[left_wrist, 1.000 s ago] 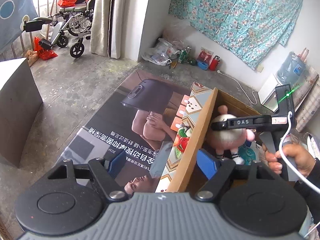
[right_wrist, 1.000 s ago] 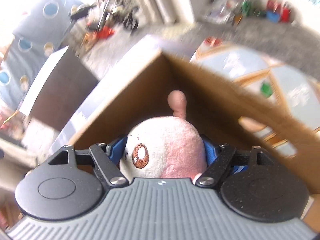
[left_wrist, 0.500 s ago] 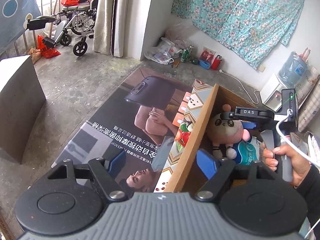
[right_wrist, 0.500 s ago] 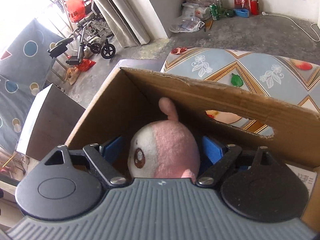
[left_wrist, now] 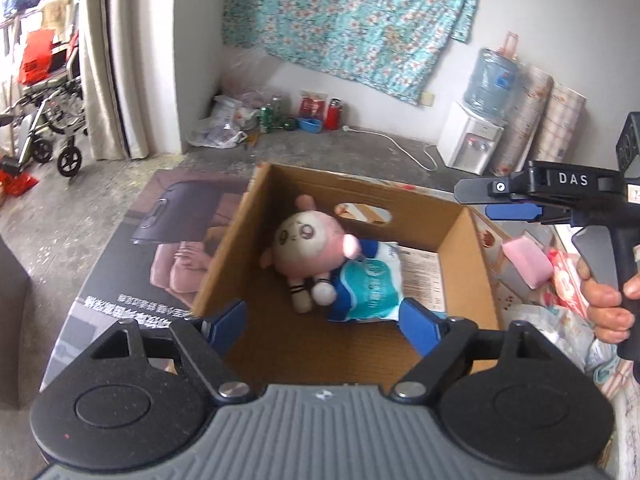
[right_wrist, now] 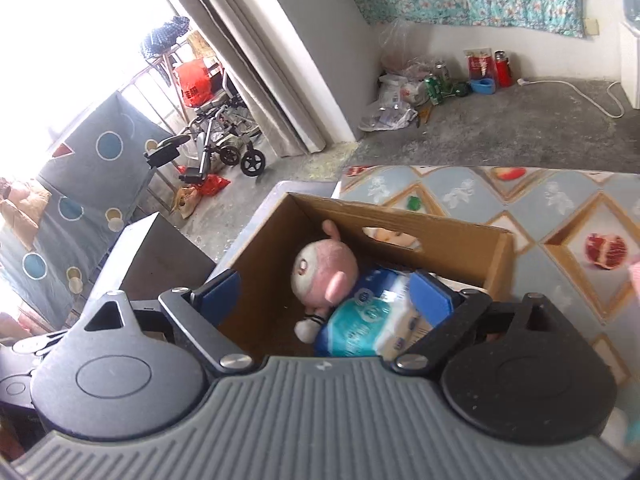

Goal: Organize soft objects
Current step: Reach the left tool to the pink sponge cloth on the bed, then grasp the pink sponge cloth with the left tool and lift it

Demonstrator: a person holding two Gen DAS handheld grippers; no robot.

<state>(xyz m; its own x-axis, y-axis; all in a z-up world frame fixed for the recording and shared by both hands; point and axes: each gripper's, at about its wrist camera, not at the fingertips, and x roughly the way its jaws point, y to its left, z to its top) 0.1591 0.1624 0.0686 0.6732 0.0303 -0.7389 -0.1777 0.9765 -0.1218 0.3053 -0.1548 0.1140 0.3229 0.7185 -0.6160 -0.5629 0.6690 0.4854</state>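
The plush toy [left_wrist: 310, 248] is lying in the cardboard box [left_wrist: 224, 256], head toward the far wall, legs toward the cameras, against a tissue pack [left_wrist: 370, 286]. Both the left gripper [left_wrist: 324, 326] and right gripper [right_wrist: 326, 294] are opening wide, gripping nothing.

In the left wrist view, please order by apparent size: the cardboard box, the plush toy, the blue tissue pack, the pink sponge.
1. cardboard box
2. plush toy and blue tissue pack: they look alike, so I do not rank them
3. pink sponge, clearly the smallest
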